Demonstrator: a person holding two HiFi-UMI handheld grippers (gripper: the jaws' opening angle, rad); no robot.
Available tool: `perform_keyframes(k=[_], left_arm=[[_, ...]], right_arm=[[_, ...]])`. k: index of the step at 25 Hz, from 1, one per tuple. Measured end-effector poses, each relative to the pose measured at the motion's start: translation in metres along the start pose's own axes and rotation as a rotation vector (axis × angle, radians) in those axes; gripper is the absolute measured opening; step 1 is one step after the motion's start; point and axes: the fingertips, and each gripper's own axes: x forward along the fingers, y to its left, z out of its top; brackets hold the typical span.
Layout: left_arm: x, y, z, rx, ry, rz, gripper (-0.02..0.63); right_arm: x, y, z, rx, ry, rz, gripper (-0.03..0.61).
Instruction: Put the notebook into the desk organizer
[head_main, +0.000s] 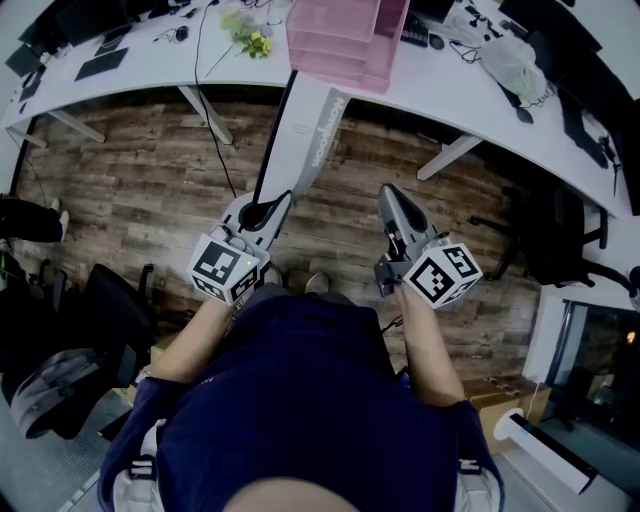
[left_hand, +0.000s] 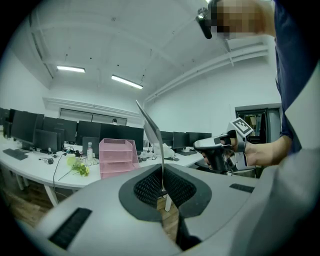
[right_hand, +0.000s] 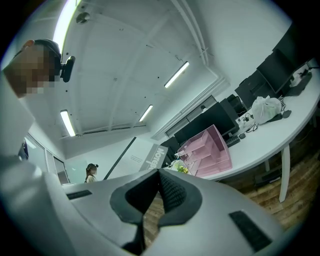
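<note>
Closest in, the person stands over a wooden floor with a tool in each hand, both raised at about waist height. The left gripper has its fingers clamped on the lower edge of the notebook. The notebook is a thin grey book with a dark spine, and it rises edge-on from the grip and leans forward toward the desks. The right gripper hangs just beside it with its fingers pressed together on nothing, taking no part in the hold.

Farther off, past the strip of bare floor, runs the long white surface. On it stands the pink desk organizer, a set of stacked trays, with a small bunch of yellow-green flowers just to its left. The notebook's top edge points roughly at the organizer but is well apart from it.

As I judge it, the pick-up is done and the carry is under way. What remains is to close the gap to the surface, line the notebook up with one of the organizer's openings, slide it in and let go. None of that is begun here.
</note>
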Motion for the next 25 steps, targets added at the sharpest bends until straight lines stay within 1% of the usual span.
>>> perform_keyframes(k=[12,25], left_arm=[[0.018,0.004,0.001,-0.007,-0.001,0.008,0.034],[0.046,0.021,0.004,-0.012,-0.015,-0.01,0.034]], right_arm=[[0.006,-0.016,0.007,0.001,0.007,0.003,0.003],[0.024,-0.035,0.019,-0.012,0.005,-0.015,0.003]])
